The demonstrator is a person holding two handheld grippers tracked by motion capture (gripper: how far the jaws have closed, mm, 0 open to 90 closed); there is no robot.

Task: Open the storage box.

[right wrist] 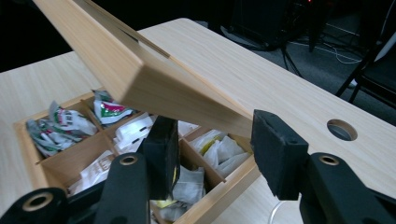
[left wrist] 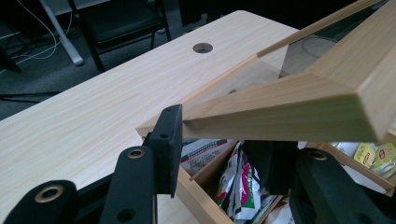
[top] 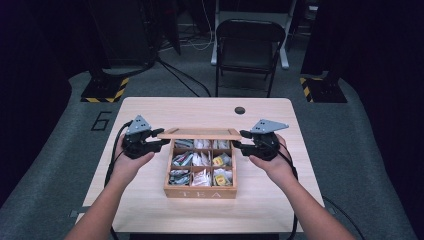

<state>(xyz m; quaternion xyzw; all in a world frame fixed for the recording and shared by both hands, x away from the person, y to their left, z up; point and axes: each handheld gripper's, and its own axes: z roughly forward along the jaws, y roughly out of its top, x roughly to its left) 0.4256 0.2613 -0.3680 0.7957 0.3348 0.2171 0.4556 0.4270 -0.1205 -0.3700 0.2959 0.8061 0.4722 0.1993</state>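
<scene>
A wooden tea box (top: 200, 192) marked TEA stands mid-table, its compartments full of tea bags (top: 200, 167). Its hinged lid (top: 200, 133) is raised at a slant above the back of the box. My left gripper (top: 161, 145) is at the lid's left end. In the left gripper view the left gripper (left wrist: 218, 147) is shut on the lid (left wrist: 289, 107), one pad above its frame and one below. My right gripper (top: 239, 146) is at the lid's right end. In the right gripper view the right gripper (right wrist: 218, 149) clasps the lid's (right wrist: 140, 74) corner, over the tea bags (right wrist: 112, 109).
The box sits on a light wooden table (top: 150, 210) with a round cable hole (top: 240, 110) near its far edge. A black folding chair (top: 247, 47) stands beyond the table. Cables trail from both grippers over the table's sides.
</scene>
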